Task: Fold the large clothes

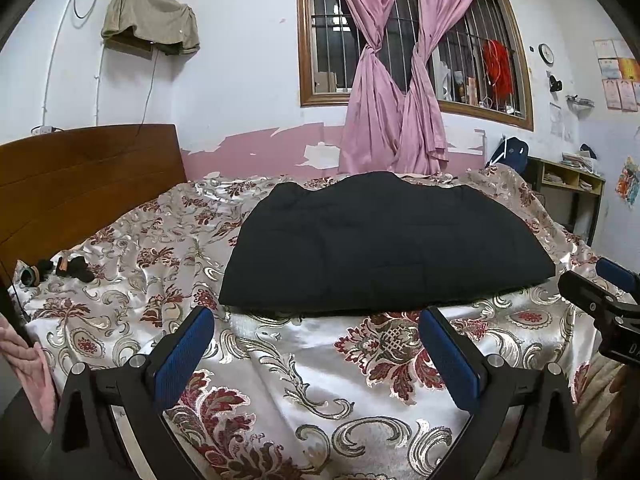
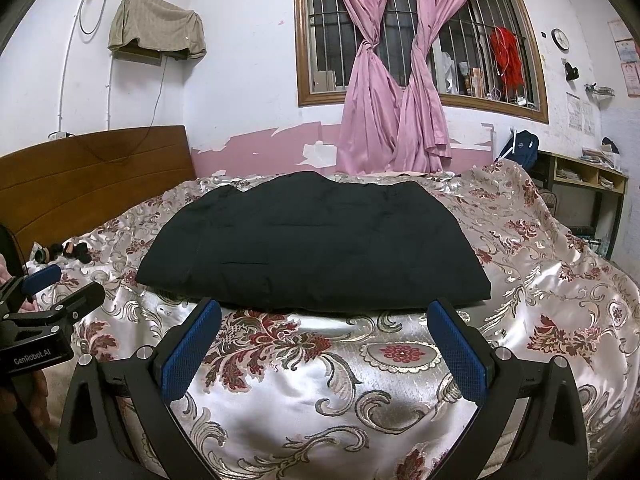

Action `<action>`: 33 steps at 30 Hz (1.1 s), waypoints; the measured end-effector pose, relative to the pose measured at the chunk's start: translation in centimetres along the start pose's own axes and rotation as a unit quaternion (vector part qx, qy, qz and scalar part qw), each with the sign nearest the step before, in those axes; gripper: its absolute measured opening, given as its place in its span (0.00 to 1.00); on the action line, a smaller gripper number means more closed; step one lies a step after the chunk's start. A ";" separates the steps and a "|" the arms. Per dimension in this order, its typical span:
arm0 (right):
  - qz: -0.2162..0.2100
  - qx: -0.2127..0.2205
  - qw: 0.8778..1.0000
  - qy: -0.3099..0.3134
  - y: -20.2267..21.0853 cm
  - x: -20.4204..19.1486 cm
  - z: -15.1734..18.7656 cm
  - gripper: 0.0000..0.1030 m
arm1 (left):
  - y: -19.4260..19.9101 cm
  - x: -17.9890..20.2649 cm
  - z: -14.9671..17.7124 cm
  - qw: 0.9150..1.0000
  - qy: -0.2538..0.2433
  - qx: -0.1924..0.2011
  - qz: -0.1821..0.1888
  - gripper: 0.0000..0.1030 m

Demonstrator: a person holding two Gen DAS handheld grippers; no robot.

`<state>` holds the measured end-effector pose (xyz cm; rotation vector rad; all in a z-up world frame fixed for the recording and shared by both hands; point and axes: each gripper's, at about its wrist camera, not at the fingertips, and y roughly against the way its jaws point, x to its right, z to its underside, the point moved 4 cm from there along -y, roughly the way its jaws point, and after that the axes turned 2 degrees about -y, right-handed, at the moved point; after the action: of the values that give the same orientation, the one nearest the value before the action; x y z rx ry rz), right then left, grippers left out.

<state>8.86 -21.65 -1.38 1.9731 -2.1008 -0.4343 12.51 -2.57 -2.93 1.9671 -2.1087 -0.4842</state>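
Note:
A large black quilted garment [image 1: 384, 244] lies folded into a flat, wide block on the floral satin bedspread [image 1: 280, 380]; it also shows in the right wrist view [image 2: 312, 244]. My left gripper [image 1: 316, 320] is open and empty, its blue-padded fingers just short of the garment's near edge. My right gripper [image 2: 324, 312] is open and empty too, at the same near edge. Each gripper shows in the other's view: the right one at the right edge [image 1: 600, 284], the left one at the left edge [image 2: 56, 288].
A wooden headboard [image 1: 80, 184] stands at the left, with small dark items [image 1: 72, 268] on the bed beside it. A barred window with knotted pink curtains [image 1: 392, 92] is behind the bed. A desk with shelves [image 1: 568, 184] stands at the far right.

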 end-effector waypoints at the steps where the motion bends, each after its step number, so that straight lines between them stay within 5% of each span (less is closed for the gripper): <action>1: 0.000 0.000 1.000 0.000 0.0 0.0 0.0 0.98 | 0.0 0.0 0.1 1.000 0.001 0.000 0.000 1.00; 33: -0.002 -0.004 1.000 0.001 -0.2 -0.4 0.2 0.98 | 0.3 0.2 0.2 1.000 0.003 0.000 0.003 1.00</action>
<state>9.00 -21.23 -1.59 1.9732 -2.0913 -0.4393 12.15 -2.77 -3.00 1.9608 -2.1104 -0.4769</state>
